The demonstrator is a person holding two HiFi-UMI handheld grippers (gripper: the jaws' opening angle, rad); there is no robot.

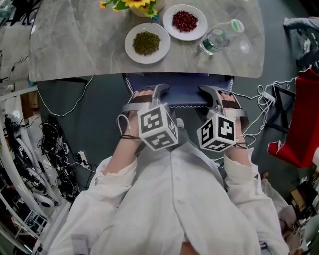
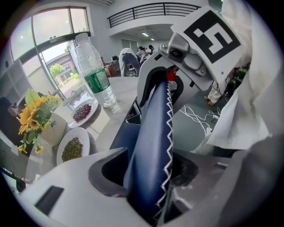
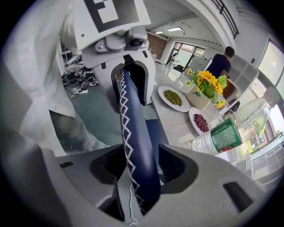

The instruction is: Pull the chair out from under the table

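A dark blue chair with white zigzag stitching is tucked under the grey marble table [image 1: 75,50]; only its backrest top [image 1: 187,93] shows at the table's near edge. My left gripper [image 1: 159,92] clamps the backrest's left part, and the padded edge [image 2: 153,133] runs between its jaws [image 2: 153,168]. My right gripper [image 1: 210,94] clamps the right part the same way, the stitched edge [image 3: 135,133] filling the gap [image 3: 144,168]. Both point steeply down. The seat and legs are hidden under the table.
On the table stand a plate of green beans [image 1: 147,43], a plate of red beans [image 1: 185,22], a lying water bottle [image 1: 219,36] and a sunflower pot [image 1: 134,5]. Cables [image 1: 60,149] crowd the floor at left; a red object [image 1: 301,124] and wires sit at right.
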